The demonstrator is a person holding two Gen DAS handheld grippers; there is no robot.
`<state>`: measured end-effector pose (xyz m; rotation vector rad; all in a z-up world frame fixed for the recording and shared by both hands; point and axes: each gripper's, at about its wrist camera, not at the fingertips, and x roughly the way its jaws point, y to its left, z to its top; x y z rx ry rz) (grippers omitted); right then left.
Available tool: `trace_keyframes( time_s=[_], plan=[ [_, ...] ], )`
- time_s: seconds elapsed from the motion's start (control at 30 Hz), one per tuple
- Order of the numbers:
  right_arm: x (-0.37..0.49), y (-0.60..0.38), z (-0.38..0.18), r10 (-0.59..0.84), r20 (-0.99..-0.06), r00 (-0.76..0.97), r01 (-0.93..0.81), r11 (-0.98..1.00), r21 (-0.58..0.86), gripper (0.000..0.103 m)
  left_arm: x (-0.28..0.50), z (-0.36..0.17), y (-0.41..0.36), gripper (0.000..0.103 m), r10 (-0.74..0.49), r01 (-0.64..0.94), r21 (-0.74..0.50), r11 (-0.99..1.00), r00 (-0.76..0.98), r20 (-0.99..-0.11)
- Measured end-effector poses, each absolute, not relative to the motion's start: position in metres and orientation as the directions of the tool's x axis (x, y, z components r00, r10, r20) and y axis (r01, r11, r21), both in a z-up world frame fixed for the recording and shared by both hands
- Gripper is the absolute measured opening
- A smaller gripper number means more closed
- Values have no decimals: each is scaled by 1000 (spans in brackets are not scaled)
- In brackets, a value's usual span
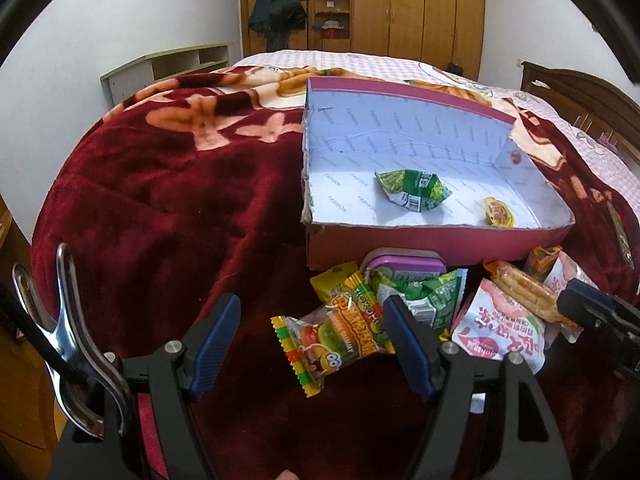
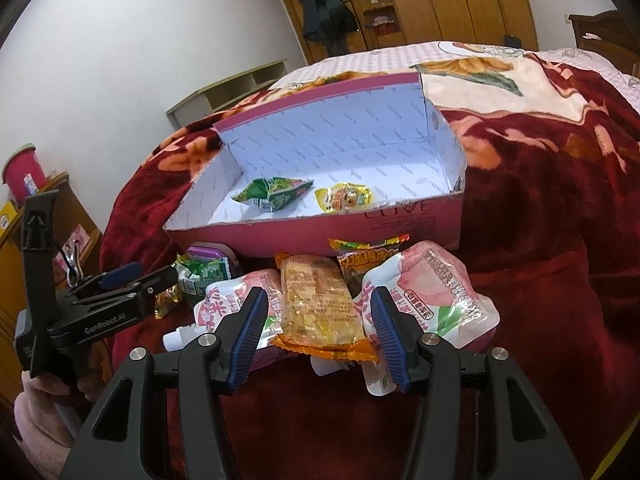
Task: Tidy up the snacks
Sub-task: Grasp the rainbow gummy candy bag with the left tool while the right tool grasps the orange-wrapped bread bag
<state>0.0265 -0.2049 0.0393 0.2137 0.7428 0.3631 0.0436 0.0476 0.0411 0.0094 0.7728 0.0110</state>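
A pink box [image 1: 440,240] [image 2: 320,232] with a white inside lies open on the bed. It holds a green packet [image 1: 414,190] [image 2: 276,192] and a small yellow packet [image 1: 498,212] [image 2: 344,198]. In front of it loose snacks lie in a heap. My left gripper [image 1: 314,336] [image 2: 156,280] is open around a burger gummy packet [image 1: 332,340], its left pad well clear of it. My right gripper [image 2: 320,332] [image 1: 580,304] is open over an orange cracker packet [image 2: 316,304] [image 1: 524,292], which rests on two pink pouches [image 2: 436,292] [image 1: 496,332].
The heap also holds a purple tin [image 1: 404,266] [image 2: 206,252], a green packet [image 1: 428,300] [image 2: 204,276] and an orange-red packet [image 2: 368,256]. A dark red blanket [image 1: 160,200] covers the bed. A hand in a pink sleeve [image 2: 36,412] holds the left gripper. A wooden cabinet [image 2: 68,220] stands at the left.
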Motion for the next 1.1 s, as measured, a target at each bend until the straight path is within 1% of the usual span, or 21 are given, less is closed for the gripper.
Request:
trace_keyframes(
  time_s=[0.13,0.27,0.4,0.5,0.73,1.0,1.07,1.1],
  plan=[
    [27,-203,36,394,-626,673,-249,918,309,55,38,38,52,77,22,1,32,999,713,-701],
    [28,-199,34,381,-630,677,-254,924,287,55,36,34,55,77,-16,37,14,999,698,-716],
    [27,-195,34,371,-635,678,-260,929,265,55,37,28,49,77,-12,55,36,998,692,-722],
    [27,-194,33,364,-637,680,-262,932,253,55,39,24,45,77,-24,61,26,998,695,-719],
    [26,-191,31,355,-635,686,-267,935,234,55,42,20,47,78,-34,31,-17,999,699,-715],
    [25,-191,31,353,-633,689,-268,936,230,55,38,14,39,78,2,18,21,1000,706,-708],
    [25,-189,30,346,-633,693,-269,938,218,55,37,14,39,76,-4,22,17,1000,712,-702],
    [25,-189,31,344,-632,694,-269,939,215,55,37,14,39,73,-9,26,13,1000,713,-701]
  ],
)
